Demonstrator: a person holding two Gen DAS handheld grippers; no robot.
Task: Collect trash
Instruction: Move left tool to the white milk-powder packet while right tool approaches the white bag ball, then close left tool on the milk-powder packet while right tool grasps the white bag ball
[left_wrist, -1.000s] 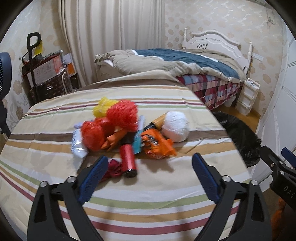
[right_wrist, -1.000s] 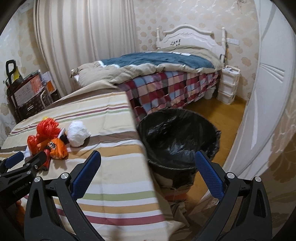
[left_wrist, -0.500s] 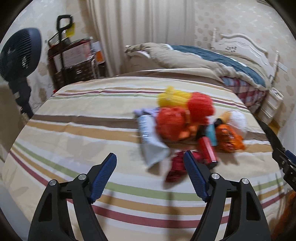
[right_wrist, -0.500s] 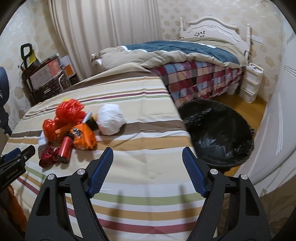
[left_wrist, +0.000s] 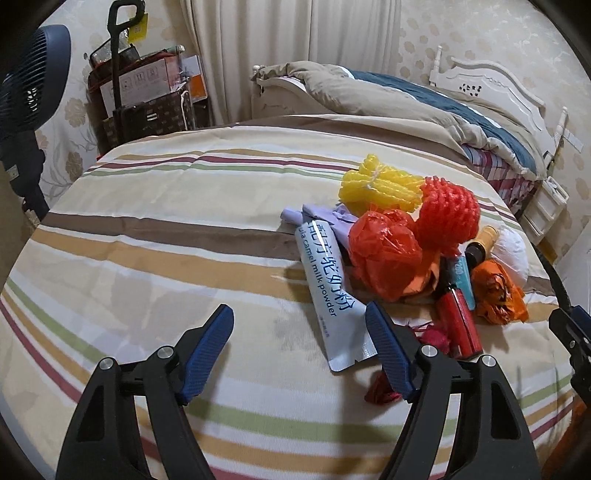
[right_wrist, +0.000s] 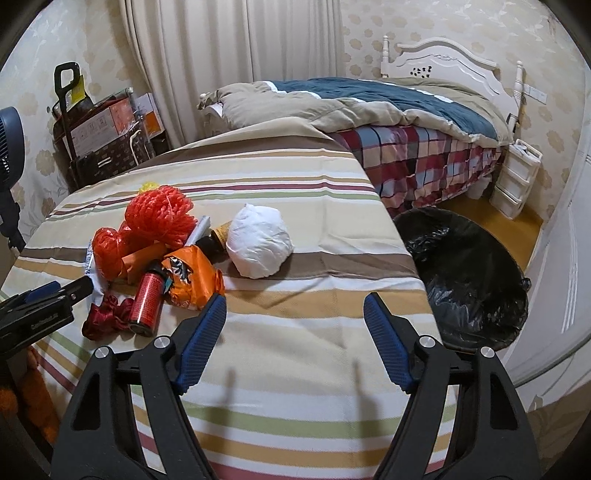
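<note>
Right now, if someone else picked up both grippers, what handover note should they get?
Left gripper: open, empty, over the striped cloth just left of the milk powder sachet.
Right gripper: open, empty, below the white wad.
Trash pile, including the red can and orange wrapper, all lies on the cloth.
Black-lined bin stands right of the table.
Nothing picked up yet; everything remains.

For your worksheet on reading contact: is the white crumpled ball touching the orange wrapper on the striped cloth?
Apart. The right wrist view shows a strip of striped cloth between the white crumpled ball and the orange wrapper.
</note>
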